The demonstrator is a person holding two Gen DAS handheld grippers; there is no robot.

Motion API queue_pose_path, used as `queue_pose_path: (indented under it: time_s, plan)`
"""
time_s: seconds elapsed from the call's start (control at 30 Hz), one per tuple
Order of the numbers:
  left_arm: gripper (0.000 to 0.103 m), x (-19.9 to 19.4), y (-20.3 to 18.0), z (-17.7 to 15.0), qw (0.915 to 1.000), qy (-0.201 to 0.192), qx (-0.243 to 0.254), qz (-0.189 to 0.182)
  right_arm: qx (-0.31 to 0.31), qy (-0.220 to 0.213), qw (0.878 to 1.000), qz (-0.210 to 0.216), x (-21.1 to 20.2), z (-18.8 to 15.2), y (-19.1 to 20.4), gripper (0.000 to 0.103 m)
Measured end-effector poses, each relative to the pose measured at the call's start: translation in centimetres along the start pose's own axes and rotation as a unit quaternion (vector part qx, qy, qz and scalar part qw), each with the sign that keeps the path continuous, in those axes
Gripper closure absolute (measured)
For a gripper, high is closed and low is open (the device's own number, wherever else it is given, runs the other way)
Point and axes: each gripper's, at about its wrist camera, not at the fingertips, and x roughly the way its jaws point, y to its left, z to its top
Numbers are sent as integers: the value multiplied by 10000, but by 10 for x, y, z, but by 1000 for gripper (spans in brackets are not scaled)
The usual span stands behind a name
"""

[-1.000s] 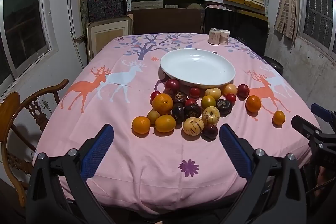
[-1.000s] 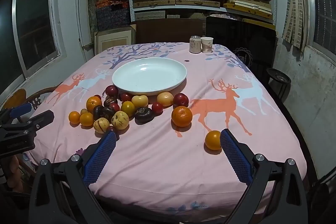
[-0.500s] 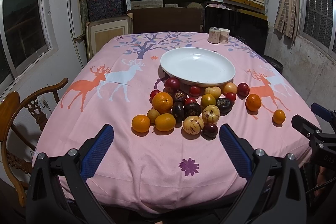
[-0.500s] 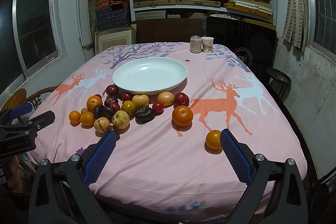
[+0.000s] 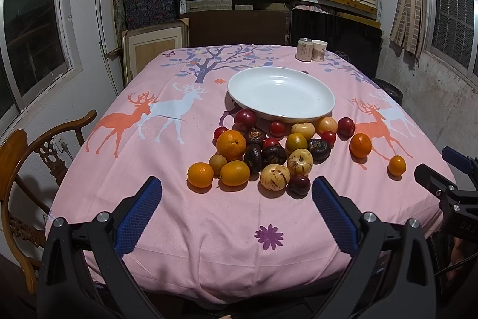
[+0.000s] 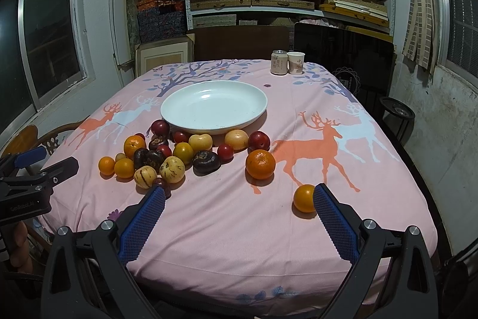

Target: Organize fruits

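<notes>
A heap of round fruits, glossy oranges, dark wrinkled ones and striped pale melons, lies on the pink deer-print cloth of the counter, touching the near rim of a smooth white oval plate whose long axis runs left to right. The left tool and right tool both hang spread wide with nothing between their ribbed blue pads. One small orange sits just beside the right tool's right pad, possibly touching it.

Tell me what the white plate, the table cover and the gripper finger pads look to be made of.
White plate: likely glazed ceramic, going by its glossy surface with a light reflection; melamine is possible.
Table cover: woven fabric, matte, printed with deer and trees; it drapes and creases at the edge.
Finger pads: blue, probably rubber or soft plastic, with a fine grid texture, on black rigid-looking plastic arms.
</notes>
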Motion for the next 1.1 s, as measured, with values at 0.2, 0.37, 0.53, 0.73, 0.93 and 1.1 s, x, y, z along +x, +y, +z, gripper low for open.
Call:
queue_pose_path:
  time_s: [0.2,0.37,0.53,0.73,0.93,1.1]
  plan:
    - [4,0,0,0,10000,2,-1,-3,-5,1,10000,0,0,0,0,4]
    - [4,0,0,0,10000,5,-8,-1,-18,7,10000,13,-1,-2,1,4]
    - [4,0,0,0,10000,5,-11,-5,-20,6,10000,11,1,-2,3,4]
    - [4,4,4,-4,10000,-12,-8,-1,-23,6,10000,9,2,-2,4,4]
    - [4,4,5,-4,10000,-10,-7,-5,-33,15,10000,21,3,-3,6,4]
    - [4,5,5,-3,10000,-8,-9,-5,-34,26,10000,27,2,-3,7,4]
